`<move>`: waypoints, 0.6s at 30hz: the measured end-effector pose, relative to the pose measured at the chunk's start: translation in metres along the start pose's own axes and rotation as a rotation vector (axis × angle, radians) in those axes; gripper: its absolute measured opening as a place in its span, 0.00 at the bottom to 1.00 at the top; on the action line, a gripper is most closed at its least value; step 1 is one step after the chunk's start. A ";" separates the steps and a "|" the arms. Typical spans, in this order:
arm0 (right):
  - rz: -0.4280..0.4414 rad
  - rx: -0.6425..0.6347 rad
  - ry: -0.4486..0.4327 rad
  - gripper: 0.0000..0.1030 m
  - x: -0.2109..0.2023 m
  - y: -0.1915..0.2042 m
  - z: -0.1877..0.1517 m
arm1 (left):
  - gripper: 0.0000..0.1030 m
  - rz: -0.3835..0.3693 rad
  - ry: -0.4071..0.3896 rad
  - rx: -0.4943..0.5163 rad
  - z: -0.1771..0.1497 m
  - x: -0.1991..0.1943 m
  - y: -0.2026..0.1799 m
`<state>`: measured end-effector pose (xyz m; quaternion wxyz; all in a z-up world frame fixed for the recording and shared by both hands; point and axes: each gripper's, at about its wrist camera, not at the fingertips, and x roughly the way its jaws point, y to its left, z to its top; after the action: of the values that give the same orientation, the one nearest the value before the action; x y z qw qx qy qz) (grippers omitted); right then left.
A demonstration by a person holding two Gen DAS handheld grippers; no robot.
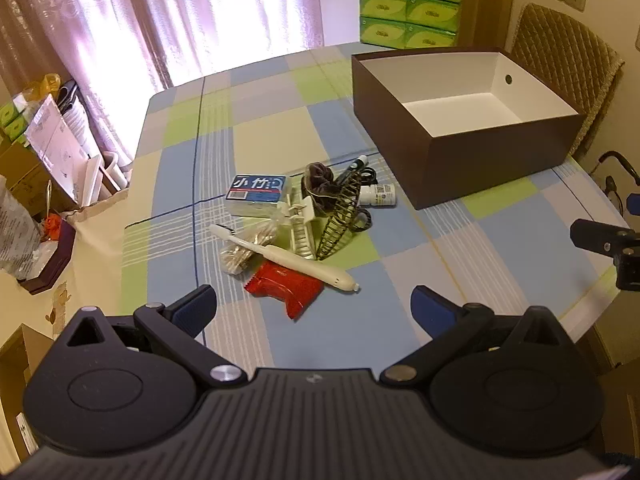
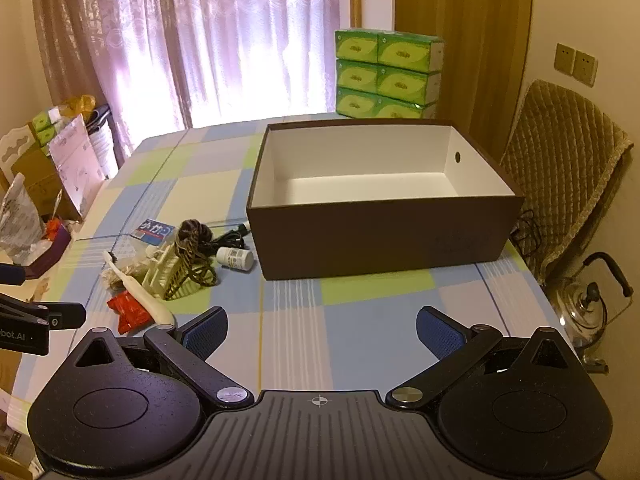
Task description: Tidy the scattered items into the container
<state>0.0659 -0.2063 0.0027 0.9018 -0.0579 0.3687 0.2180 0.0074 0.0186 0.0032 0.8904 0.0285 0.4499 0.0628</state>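
With both tools spread wide and holding nothing, you're at the first pick. Left tool (image 1: 314, 304) hovers just short of the pile; right tool (image 2: 322, 328) sits over bare table (image 2: 360, 320), facing the box (image 2: 380, 236).

Start at the pile's near edge: the red packet (image 1: 290, 290) lies partly under the white toothbrush (image 1: 280, 254). I'd take the toothbrush first, pinching across its smooth, rounded handle mid-length so it doesn't pivot. The packet is crinkly foil, flat to the cloth; come in low on a raised edge.

Behind those: a ribbed cream hair clip (image 1: 298, 228), a brassy wire claw clip (image 1: 340, 220), a dark scrunchie (image 1: 318, 184), a small white bottle (image 1: 380, 194) on its side that likely rolls, and a blue-labelled box (image 1: 256, 194).

Target box is brown card outside, white inside, empty, open-topped, well apart from the pile.
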 end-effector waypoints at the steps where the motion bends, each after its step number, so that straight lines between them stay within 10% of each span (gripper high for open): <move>1: 0.000 0.000 0.000 1.00 0.000 0.000 0.000 | 0.99 0.003 -0.001 -0.004 0.000 0.000 0.001; 18: 0.028 -0.047 -0.021 1.00 0.003 -0.012 0.011 | 0.99 0.064 -0.012 -0.102 -0.005 -0.008 0.010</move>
<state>0.0801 -0.2128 0.0076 0.9009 -0.0717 0.3547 0.2397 -0.0019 0.0273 0.0080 0.8909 -0.0021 0.4398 0.1136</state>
